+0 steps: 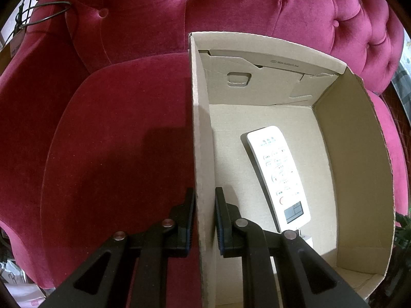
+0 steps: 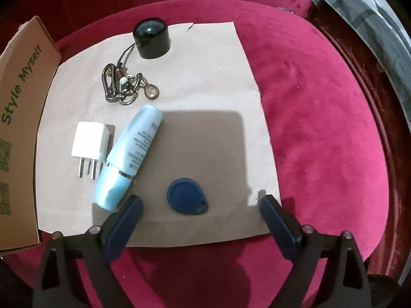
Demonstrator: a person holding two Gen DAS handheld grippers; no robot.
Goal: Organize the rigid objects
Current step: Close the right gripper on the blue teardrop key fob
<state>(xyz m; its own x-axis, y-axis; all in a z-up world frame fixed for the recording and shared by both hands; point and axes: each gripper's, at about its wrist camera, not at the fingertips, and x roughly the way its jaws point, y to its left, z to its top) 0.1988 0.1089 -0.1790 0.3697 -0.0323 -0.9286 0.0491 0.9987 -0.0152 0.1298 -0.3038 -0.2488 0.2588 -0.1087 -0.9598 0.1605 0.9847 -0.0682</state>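
Left wrist view: the left hand-held gripper (image 1: 204,220) clamps the cardboard box (image 1: 200,128) wall; a white remote (image 1: 278,174) lies inside. Right wrist view: the right hand-held gripper (image 2: 200,205), jaws wide, apparently hovers astride a blue key fob (image 2: 187,196) on brown paper (image 2: 205,82), beside a pale blue tube (image 2: 129,160).

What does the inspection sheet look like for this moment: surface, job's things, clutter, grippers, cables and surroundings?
Surface: red velvet seat cushion with a sheet of brown paper spread on it.
Job's things: on the paper lie a blue key fob, a light blue tube, a white plug adapter, a key chain and a black cap. A white remote lies in the cardboard box.
Clutter: nothing seen.
Grippers: left gripper is clamped on the box's wall; right gripper is open, the fob between its fingers, untouched.
Cables: a thin dark wire loop on the armrest.
Surroundings: tufted red backrest.
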